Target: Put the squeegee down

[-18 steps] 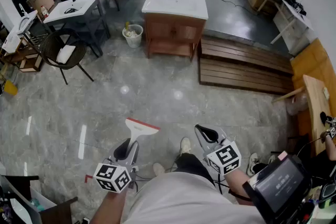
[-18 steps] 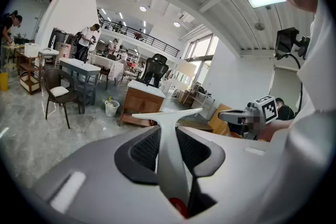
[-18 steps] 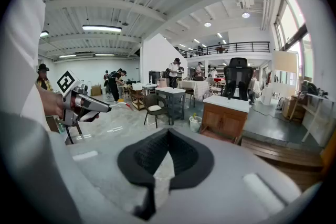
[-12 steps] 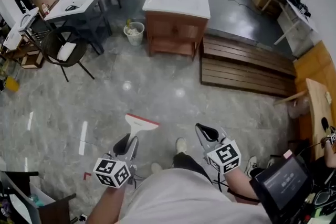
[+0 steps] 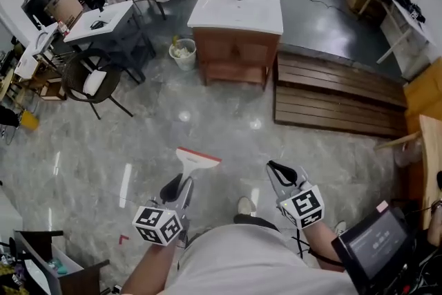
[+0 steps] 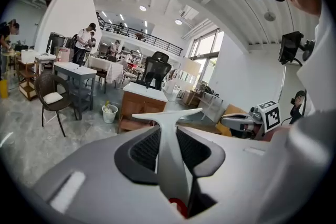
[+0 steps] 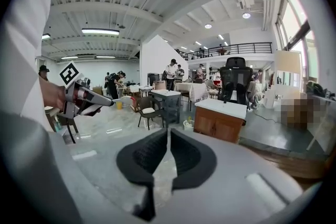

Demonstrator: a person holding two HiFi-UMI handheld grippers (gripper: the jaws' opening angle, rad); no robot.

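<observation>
A white squeegee [image 5: 194, 164] with a red blade edge sticks out forward from my left gripper [image 5: 178, 187], held above the grey floor. In the left gripper view its white handle [image 6: 169, 149] runs between the two black pads, which press on it, and its T-shaped head [image 6: 167, 114] points ahead. My right gripper [image 5: 280, 174] hangs level beside it to the right. Its black pads [image 7: 185, 156] meet with nothing between them.
A wooden cabinet with a white sink top [image 5: 239, 12] stands ahead across the marble floor [image 5: 159, 128]. A slatted wooden platform [image 5: 331, 97] lies to its right. A small bin [image 5: 183, 52], a black chair [image 5: 92, 79] and tables are at the left. People stand far back.
The whole view has shifted a little, with the cabinet and floor sliding right and down. Both grippers keep the same pose, and the squeegee stays in the left one.
</observation>
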